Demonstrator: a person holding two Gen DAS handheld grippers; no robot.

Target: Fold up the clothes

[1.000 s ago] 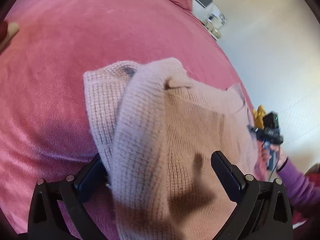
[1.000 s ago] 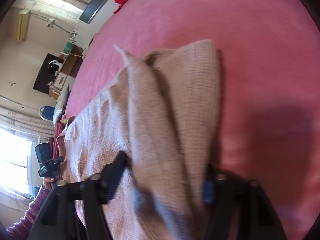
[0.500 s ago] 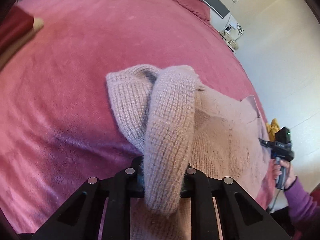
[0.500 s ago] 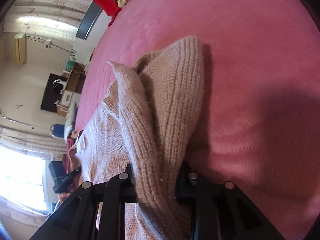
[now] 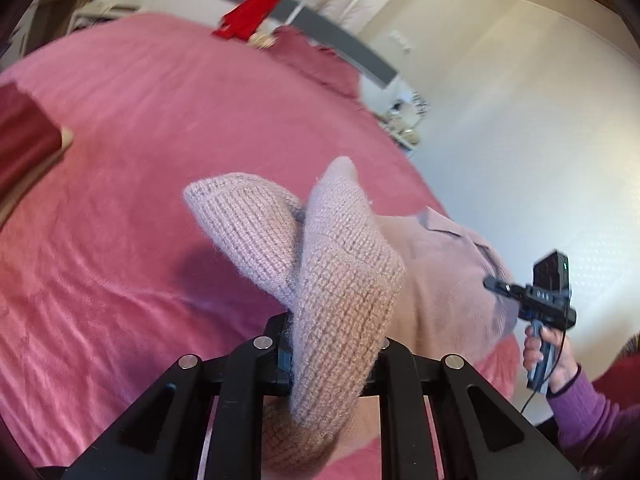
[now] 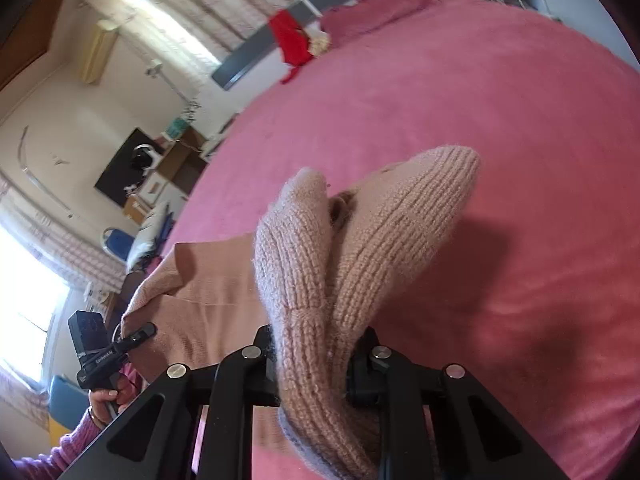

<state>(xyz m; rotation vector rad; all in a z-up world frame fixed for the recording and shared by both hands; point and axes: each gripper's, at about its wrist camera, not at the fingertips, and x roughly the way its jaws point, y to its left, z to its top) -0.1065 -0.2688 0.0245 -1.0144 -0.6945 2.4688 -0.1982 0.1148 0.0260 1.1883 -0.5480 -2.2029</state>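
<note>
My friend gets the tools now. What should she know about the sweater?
Left tool: shut on a bunched edge of the pink sweater.
Right tool: jaws closing, pads already pinching the sweater's other bunched edge.
The sweater hangs between both tools, above the pink bed.
Done: both edges picked up.
Left: probably carry the edges over, lay them down, finish folding.
</note>
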